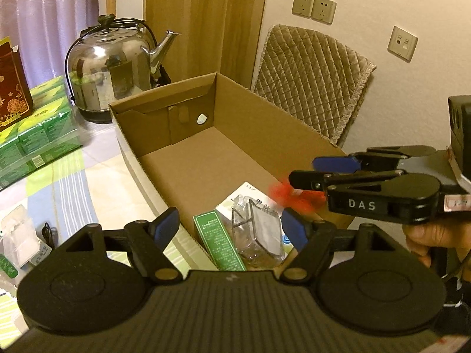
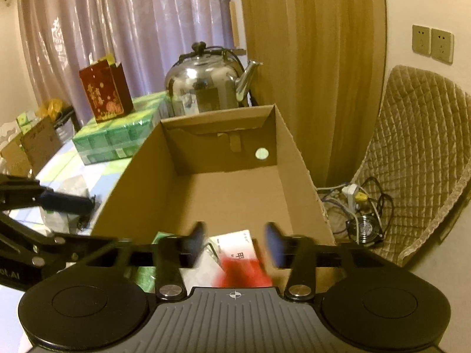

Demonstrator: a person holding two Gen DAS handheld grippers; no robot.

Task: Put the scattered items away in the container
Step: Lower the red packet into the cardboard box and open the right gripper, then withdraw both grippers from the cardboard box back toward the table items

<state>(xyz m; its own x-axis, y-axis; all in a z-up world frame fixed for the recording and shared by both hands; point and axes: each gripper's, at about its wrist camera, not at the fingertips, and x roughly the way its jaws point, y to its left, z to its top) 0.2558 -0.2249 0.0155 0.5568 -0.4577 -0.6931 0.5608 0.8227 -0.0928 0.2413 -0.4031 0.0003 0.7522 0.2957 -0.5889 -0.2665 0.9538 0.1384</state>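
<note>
Left gripper point(image 1: 229, 229): hanging released over the box's near end.
Right gripper point(image 2: 235, 244): spread apart; blurred red item point(image 2: 244, 273) sitting below it, inside the cardboard box point(image 2: 297, 158).
Green packet point(image 1: 219, 241): lying in the box.

Cardboard box point(image 1: 235, 135) sits on the counter point(image 1: 73, 182) — kettle point(image 1: 112, 70) behind it, tissue packs point(image 1: 38, 129) to its left, slim carton point(image 1: 219, 241) and clear plastic case point(image 1: 259, 235) lying inside.

Red thing point(image 1: 284, 192) under right gripper point(image 1: 306, 173) all blurry, I can't tell what it is. My left gripper point(image 1: 229, 229) hides near end of box point(image 1: 265, 117). White packet point(image 1: 20, 235) blurry, cut off at edge.
</note>
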